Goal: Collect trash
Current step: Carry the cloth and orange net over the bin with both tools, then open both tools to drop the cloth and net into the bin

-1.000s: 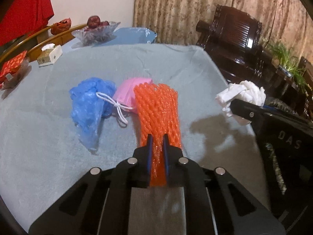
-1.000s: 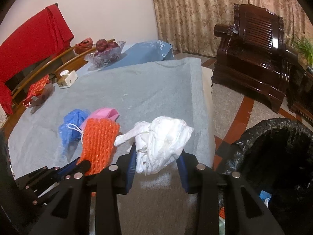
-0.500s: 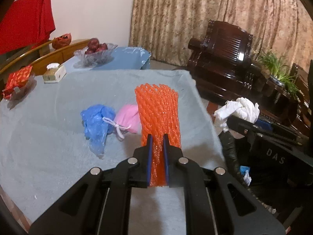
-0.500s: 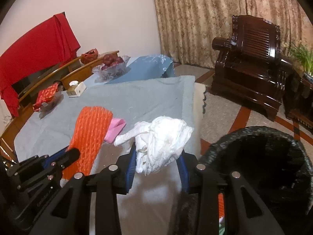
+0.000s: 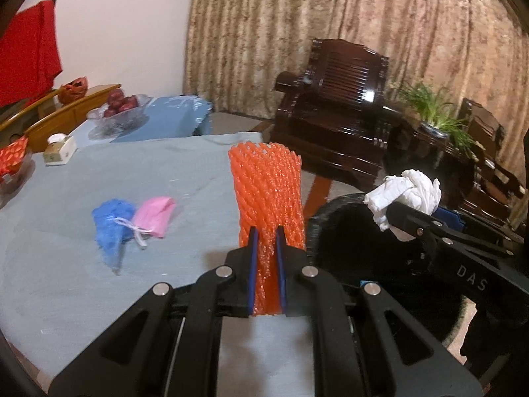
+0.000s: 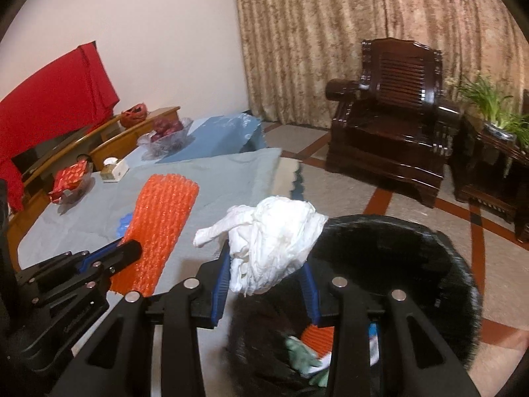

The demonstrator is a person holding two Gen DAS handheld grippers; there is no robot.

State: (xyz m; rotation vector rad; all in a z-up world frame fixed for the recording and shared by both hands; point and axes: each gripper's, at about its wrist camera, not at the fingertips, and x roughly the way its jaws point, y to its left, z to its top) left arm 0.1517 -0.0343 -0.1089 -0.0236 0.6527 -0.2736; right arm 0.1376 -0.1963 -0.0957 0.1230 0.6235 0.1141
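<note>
The curtain point(image 6: 380, 33) fills the far wall, from twelve to three o'clock in the right wrist view, with a dark wooden armchair point(image 6: 393, 129) in front of it and a potted plant point(image 6: 492, 106) at three o'clock. The worktop point(image 5: 99, 231) spreads across the left half under a pale blue-grey cloth; its near edge is cut off by the tong frames. At its far end stand a glass bowl of fruit point(image 5: 120, 112) and a small box point(image 5: 59, 154), and a red cloth point(image 5: 26, 63) hangs at ten o'clock.

The bin point(image 6: 396, 264), lined in black, sits on the floor at four o'clock beside the worktop; its near rim is hidden behind the right tongs point(image 6: 266, 274), and the scraps inside are too blurred to name. Those tongs pinch a crumpled white tissue point(image 6: 271, 244) above the bin's mouth. The left tongs point(image 5: 266, 258) are pressed nearly together on the lower end of an orange foam net point(image 5: 267, 192), which stands up over the worktop's edge, next to the bin.

On the cloth at nine o'clock in the left view lie a blue bag point(image 5: 110, 225) and a pink mask point(image 5: 155, 210), touching each other; in the right view the net hides most of them.
</note>
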